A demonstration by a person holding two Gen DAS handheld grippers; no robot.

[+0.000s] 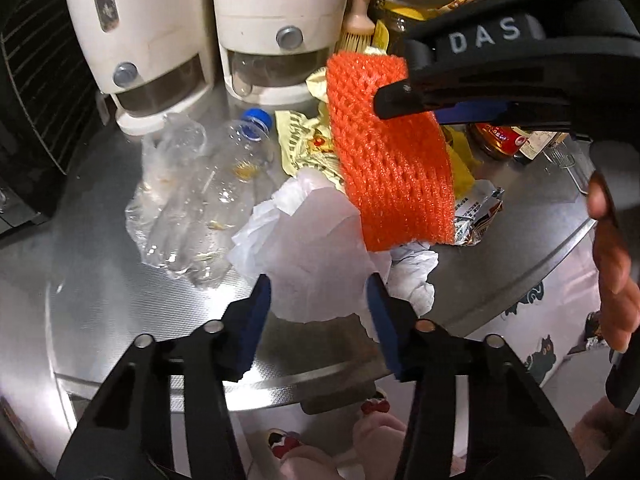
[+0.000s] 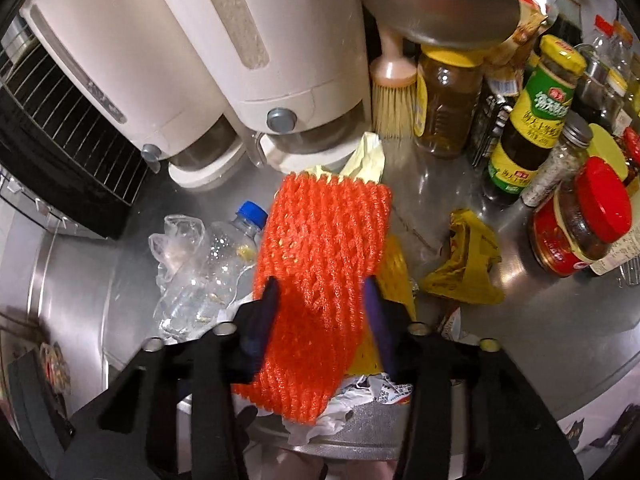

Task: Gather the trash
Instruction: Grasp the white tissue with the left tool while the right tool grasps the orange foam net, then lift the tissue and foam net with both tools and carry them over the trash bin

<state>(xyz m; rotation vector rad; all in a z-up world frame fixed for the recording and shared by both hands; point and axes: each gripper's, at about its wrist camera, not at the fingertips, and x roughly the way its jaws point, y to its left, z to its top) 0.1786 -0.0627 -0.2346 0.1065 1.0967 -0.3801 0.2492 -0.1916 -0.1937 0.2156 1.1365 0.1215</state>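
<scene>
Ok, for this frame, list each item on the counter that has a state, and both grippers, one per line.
Orange foam net: pinched in the right gripper, draped over the trash pile.
White plastic bag: crumpled, between the left gripper's pads.
Clear bottle: lying on its side, blue cap on.
Clear plastic bag: crumpled, beside the bottle.
Yellow wrapper: crumpled, lying apart.
Red-lidded jar: upright, closed.

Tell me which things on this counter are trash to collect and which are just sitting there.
Trash: orange foam net between the right gripper fingers; white tissue between the left gripper fingers; crushed plastic bottle; clear plastic bag; yellow wrappers.

Just sitting there: two white dispensers; brush; sauce jars.
</scene>
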